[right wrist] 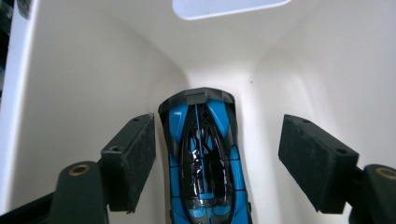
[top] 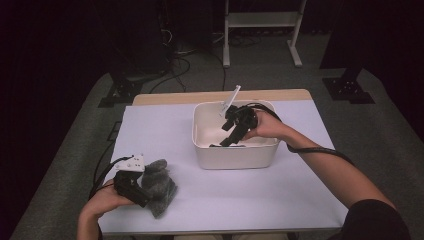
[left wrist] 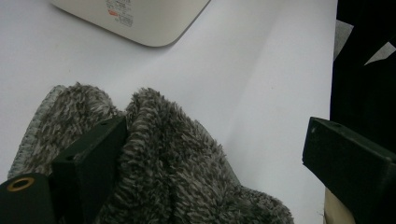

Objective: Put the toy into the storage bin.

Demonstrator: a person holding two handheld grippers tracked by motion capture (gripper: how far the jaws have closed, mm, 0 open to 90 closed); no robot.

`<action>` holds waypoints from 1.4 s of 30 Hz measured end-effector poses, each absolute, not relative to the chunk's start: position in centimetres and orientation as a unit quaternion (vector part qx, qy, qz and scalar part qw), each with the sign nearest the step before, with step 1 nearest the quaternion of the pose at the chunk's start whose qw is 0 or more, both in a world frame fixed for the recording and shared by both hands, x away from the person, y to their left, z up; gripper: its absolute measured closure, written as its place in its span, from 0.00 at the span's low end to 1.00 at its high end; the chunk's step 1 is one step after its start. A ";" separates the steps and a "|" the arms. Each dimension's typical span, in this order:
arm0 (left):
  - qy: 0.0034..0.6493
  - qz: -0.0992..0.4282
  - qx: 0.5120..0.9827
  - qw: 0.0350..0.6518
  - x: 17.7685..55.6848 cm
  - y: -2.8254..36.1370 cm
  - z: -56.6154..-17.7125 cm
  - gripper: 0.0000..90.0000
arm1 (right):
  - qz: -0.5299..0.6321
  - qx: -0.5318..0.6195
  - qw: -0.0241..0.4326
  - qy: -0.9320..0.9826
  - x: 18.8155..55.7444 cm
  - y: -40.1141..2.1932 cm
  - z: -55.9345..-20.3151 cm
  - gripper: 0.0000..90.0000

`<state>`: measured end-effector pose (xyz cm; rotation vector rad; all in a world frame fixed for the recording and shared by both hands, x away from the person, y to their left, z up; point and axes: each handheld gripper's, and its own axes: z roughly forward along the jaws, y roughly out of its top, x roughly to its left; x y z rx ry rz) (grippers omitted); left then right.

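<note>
The right hand-held gripper (right wrist: pixel 217 163) is spread inside the bin (top: pixel 235 157), and the toy car (right wrist: pixel 203 163) lies on the bin floor between its jaws, long axis in line with them, nearer one jaw but touching neither. The left hand-held gripper (top: pixel 142 192), also spread, rests by the cloth (left wrist: pixel 173 172) on the counter (top: pixel 225 195).
</note>
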<state>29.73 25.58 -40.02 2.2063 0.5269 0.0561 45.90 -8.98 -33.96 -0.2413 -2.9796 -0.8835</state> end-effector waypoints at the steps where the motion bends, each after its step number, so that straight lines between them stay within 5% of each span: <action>1: 0.210 0.023 0.882 0.422 29.7 25.5 -40.0 0.07 | -0.284 -0.077 0.012 -0.956 45.9 -9.1 -33.8 0.28; 42: 0.194 0.022 0.886 0.420 29.9 24.9 -39.9 0.07 | -0.360 -0.152 -0.051 -0.919 43.3 -17.4 -26.3 0.25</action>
